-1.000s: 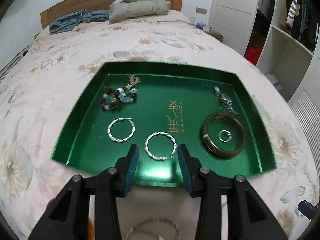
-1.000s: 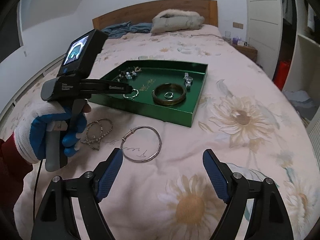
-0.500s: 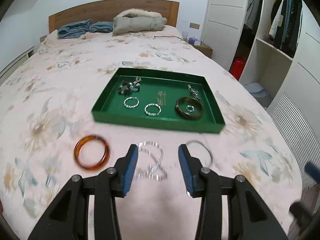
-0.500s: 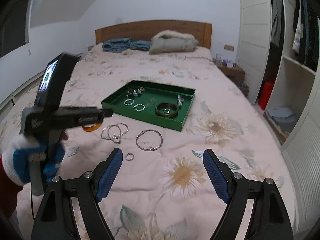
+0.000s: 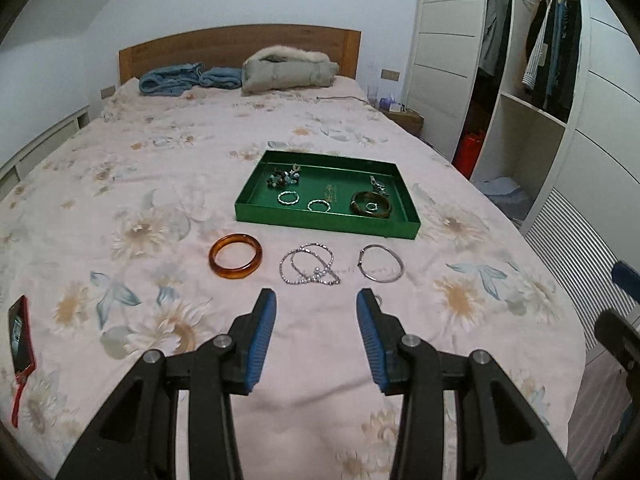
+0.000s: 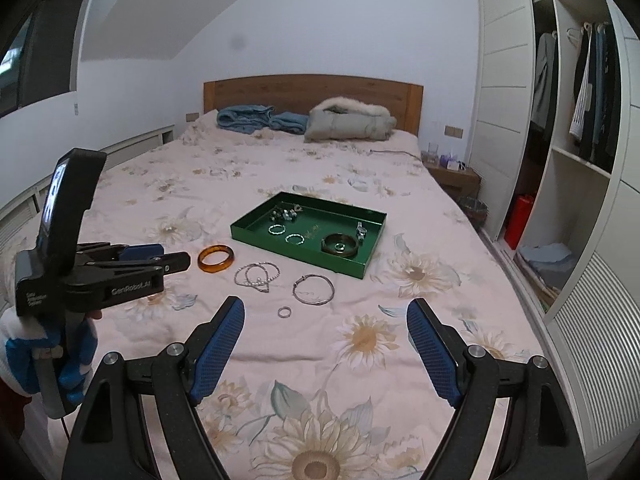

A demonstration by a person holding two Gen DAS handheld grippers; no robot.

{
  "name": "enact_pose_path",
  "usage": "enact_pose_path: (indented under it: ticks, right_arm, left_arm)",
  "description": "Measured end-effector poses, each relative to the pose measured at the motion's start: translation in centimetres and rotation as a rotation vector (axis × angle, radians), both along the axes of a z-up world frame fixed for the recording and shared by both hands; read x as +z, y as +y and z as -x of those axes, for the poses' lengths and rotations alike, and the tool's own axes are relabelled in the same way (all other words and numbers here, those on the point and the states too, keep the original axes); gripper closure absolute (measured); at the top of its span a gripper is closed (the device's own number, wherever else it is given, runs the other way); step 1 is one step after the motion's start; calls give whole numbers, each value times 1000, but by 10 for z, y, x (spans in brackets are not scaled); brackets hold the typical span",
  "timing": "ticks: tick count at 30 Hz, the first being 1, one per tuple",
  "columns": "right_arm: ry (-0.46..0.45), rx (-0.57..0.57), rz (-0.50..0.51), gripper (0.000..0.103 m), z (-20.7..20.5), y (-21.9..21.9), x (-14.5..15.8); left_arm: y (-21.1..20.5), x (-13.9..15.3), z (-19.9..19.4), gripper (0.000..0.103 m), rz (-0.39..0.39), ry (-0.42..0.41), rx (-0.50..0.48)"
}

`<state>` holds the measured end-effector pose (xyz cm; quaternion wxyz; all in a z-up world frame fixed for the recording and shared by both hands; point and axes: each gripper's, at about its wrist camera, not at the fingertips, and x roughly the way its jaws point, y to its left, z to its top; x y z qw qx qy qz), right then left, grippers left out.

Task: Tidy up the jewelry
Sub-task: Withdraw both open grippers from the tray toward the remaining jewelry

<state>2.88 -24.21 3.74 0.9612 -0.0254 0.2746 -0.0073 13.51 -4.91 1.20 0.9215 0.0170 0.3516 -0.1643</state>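
Observation:
A green tray (image 5: 256, 216) (image 6: 256, 240) lies on the flowered bed, holding two silver hoops (image 5: 289, 197), a bead bracelet (image 5: 282, 178), a dark bangle (image 5: 370, 208) with a ring inside, and a watch (image 5: 379, 185). In front of it on the cover lie an amber bangle (image 5: 236, 256) (image 6: 216, 258), a silver chain (image 5: 310, 269) (image 6: 258, 274), a thin silver bangle (image 5: 381, 269) (image 6: 314, 289) and a small ring (image 6: 284, 312). My left gripper (image 5: 316, 312) (image 6: 176, 260) hovers open and empty, well short of the chain. My right gripper (image 6: 325, 320) is wide open, empty, above the bed.
A red phone (image 5: 20, 332) lies at the bed's left edge. Folded blue cloth (image 5: 180, 78) and a grey fur-trimmed jacket (image 5: 288, 70) sit by the wooden headboard. An open wardrobe (image 5: 532, 80) stands on the right, beside a nightstand (image 6: 452, 172). A gloved hand (image 6: 48, 360) holds the left gripper.
Both grippers have pulled back and risen away from the tray, so the loose jewelry on the cover now lies ahead of them. Neither picked anything up.

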Motion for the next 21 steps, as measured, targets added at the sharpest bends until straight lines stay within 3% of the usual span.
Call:
enact_pose_path:
  ticks: [11, 21]
  right_arm:
    - [-40, 11, 21, 20, 34, 13, 14]
    - [-57, 34, 44, 20, 50, 28, 19]
  left_arm:
    - [9, 22, 56, 60, -22, -68, 10]
    - [26, 30, 79, 58, -25, -98, 48]
